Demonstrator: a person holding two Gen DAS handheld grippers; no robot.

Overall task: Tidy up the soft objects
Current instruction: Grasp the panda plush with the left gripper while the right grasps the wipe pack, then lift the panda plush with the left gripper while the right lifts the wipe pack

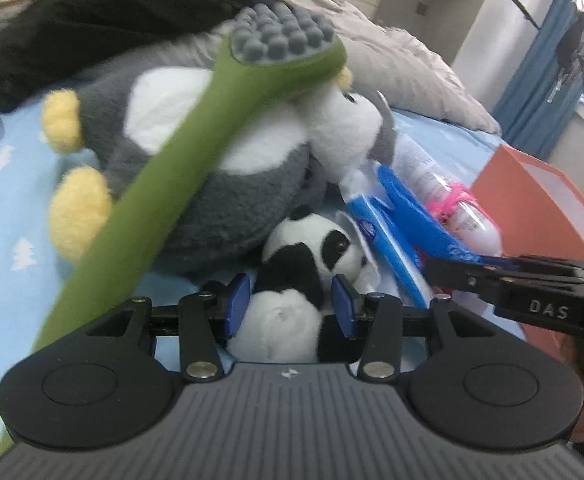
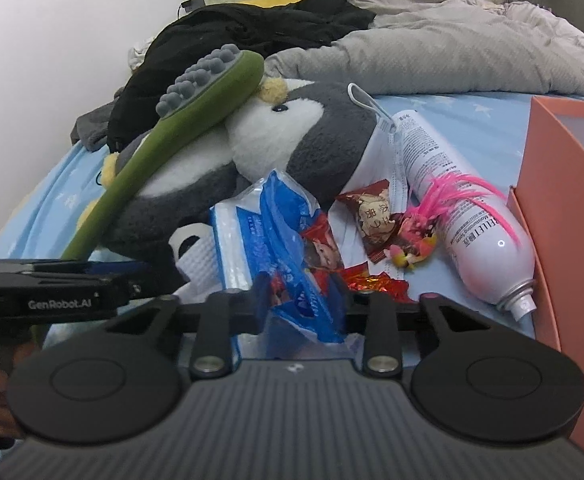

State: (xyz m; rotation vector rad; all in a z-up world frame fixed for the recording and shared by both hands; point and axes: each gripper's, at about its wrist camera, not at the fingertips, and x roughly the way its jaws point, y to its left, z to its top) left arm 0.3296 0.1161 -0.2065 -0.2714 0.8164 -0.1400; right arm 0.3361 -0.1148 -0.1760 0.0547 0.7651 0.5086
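Two plush toys counted: one large grey-white penguin [image 2: 292,136], one small panda [image 1: 308,268]. One green long-handled massager [image 1: 196,128] laid across penguin. One blue tissue pack [image 2: 268,232], one white spray bottle [image 2: 468,224], one pink feathered toy [image 2: 424,220], two red snack wrappers seen. Left gripper [image 1: 292,300] closed around panda, blue pads [image 1: 239,300] at its flanks. Right gripper [image 2: 304,300] narrowed onto tissue pack. Surface: bed with pale blue sheet [image 1: 16,200]; grey quilt [image 2: 452,60], black garment [image 2: 228,40] heaped behind; orange box [image 2: 564,184] at right edge.

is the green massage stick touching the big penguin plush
Touching. The right wrist view shows the green massage stick lying across the penguin plush, its head resting against the plush's head.
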